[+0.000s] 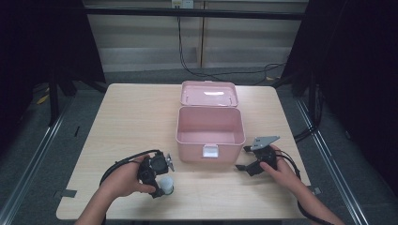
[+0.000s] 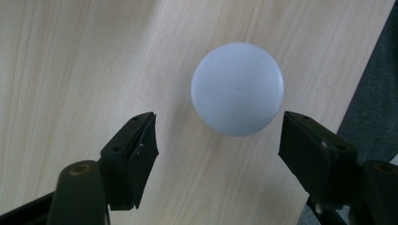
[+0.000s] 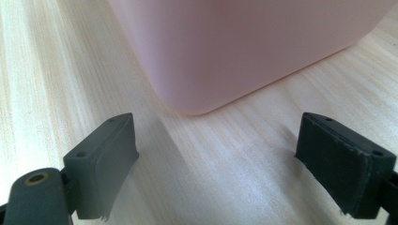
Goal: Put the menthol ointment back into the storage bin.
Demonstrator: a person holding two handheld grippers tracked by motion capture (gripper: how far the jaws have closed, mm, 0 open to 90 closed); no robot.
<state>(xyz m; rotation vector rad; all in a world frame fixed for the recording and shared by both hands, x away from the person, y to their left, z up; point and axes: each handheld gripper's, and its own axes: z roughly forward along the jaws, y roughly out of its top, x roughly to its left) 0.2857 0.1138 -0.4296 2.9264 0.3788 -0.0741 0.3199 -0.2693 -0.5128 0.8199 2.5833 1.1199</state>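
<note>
That little white cup [image 2: 237, 88] looks light and slick, so the left hand-held gripper [image 2: 218, 140], jaws apart and empty above it, should pinch its sides.

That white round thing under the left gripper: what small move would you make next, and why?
Probably lower the left gripper a little further so its jaws come level with the white round object, then close. The left gripper view shows the object standing on the table ahead of the open jaws, both pads clear of it. The pink box stands open nearby.
</note>
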